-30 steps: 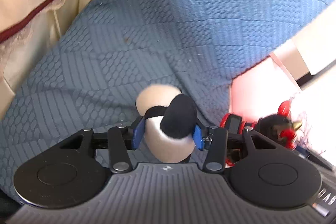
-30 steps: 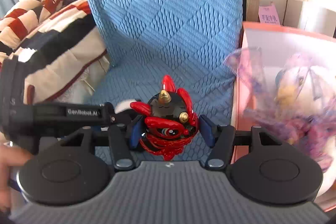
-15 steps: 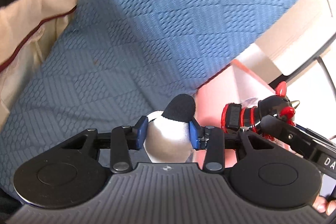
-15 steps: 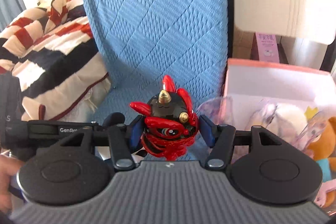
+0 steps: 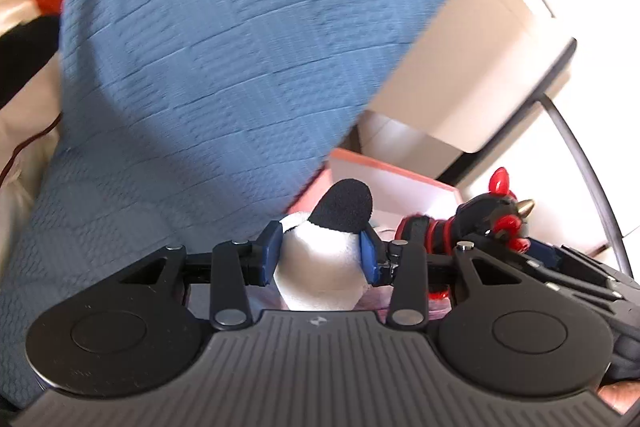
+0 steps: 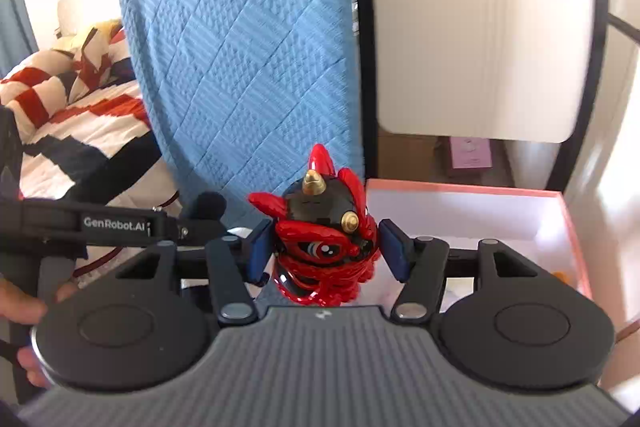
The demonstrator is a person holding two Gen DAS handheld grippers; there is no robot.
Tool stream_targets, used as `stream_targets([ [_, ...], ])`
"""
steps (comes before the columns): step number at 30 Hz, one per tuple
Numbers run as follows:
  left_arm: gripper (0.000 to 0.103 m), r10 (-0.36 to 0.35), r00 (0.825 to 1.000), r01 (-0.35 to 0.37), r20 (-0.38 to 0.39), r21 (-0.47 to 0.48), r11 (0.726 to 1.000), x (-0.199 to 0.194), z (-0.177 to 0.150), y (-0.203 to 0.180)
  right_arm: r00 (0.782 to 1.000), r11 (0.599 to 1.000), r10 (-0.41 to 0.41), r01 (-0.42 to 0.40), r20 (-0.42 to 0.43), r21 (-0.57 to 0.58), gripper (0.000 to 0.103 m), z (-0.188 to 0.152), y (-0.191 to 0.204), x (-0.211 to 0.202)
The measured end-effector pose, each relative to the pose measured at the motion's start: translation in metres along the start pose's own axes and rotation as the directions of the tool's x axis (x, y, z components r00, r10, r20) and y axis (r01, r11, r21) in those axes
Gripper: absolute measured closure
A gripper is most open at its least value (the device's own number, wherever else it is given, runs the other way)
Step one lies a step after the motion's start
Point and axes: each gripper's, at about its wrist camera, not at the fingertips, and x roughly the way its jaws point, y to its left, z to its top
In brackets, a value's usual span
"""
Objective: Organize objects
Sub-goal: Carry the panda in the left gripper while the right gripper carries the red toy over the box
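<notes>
The blue quilted seat cover fills the background, and the pink-rimmed box sits open just beside it, probably the collecting place. The right gripper pinches the red and black horned figure by its sides above the box's near edge. The left gripper, jaws partway closed, clamps the black-and-white plush toy alongside, likely bound there too.

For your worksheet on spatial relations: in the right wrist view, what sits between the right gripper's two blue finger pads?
A glossy red and black horned figurine sits between the right gripper pads; the right wrist view shows it.
</notes>
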Motion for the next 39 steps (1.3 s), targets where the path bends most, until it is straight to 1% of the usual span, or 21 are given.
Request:
stream_targets([
  [4, 0.057, -0.033, 0.999, 0.033, -0.007, 0.044, 0.998, 0.003, 0.003, -0.033, 1.0, 0.999, -0.029, 0.029, 0.009, 0.017, 0.043, -0.002, -0.021, -0.009],
  [9, 0.056, -0.065, 0.997, 0.068, -0.039, 0.085, 0.994, 0.02, -0.002, -0.07, 0.998, 0.996, -0.069, 0.069, 0.0, 0.048, 0.043, -0.01, -0.047, -0.015],
  [16, 0.057, -0.089, 0.99, 0.102, -0.106, 0.121, 0.987, 0.054, -0.022, -0.105, 0.991, 0.987, -0.134, 0.136, -0.025, 0.086, 0.043, -0.035, -0.086, -0.018],
  [19, 0.056, -0.085, 0.986, 0.104, -0.14, 0.131, 0.986, 0.071, -0.034, -0.112, 0.986, 0.982, -0.158, 0.163, -0.058, 0.097, 0.043, -0.054, -0.101, -0.011],
  [24, 0.056, -0.071, 0.977, 0.096, -0.202, 0.116, 0.989, 0.097, -0.055, -0.111, 0.975, 0.973, -0.189, 0.203, -0.121, 0.113, 0.043, -0.085, -0.117, 0.009],
  [29, 0.056, -0.061, 0.975, 0.089, -0.214, 0.124, 0.988, 0.103, -0.062, -0.109, 0.966, 0.966, -0.196, 0.22, -0.167, 0.138, 0.043, -0.107, -0.128, 0.025],
  [32, 0.055, -0.055, 0.975, 0.083, -0.214, 0.125, 0.989, 0.101, -0.059, -0.108, 0.964, 0.962, -0.196, 0.225, -0.182, 0.157, 0.043, -0.112, -0.131, 0.03],
  [34, 0.053, -0.041, 0.973, 0.071, -0.225, 0.126, 0.989, 0.102, -0.056, -0.107, 0.961, 0.957, -0.205, 0.237, -0.188, 0.167, 0.042, -0.113, -0.133, 0.03],
  [35, 0.05, -0.041, 0.972, 0.072, -0.233, 0.126, 0.989, 0.101, -0.054, -0.107, 0.959, 0.956, -0.212, 0.243, -0.186, 0.166, 0.042, -0.113, -0.134, 0.031],
  [37, 0.045, -0.055, 0.968, 0.088, -0.246, 0.124, 0.988, 0.091, -0.052, -0.105, 0.956, 0.952, -0.218, 0.252, -0.195, 0.173, 0.043, -0.113, -0.135, 0.03],
  [39, 0.032, -0.055, 0.97, 0.089, -0.235, 0.138, 0.986, 0.082, -0.047, -0.105, 0.955, 0.945, -0.225, 0.262, -0.193, 0.197, 0.043, -0.11, -0.136, 0.027],
])
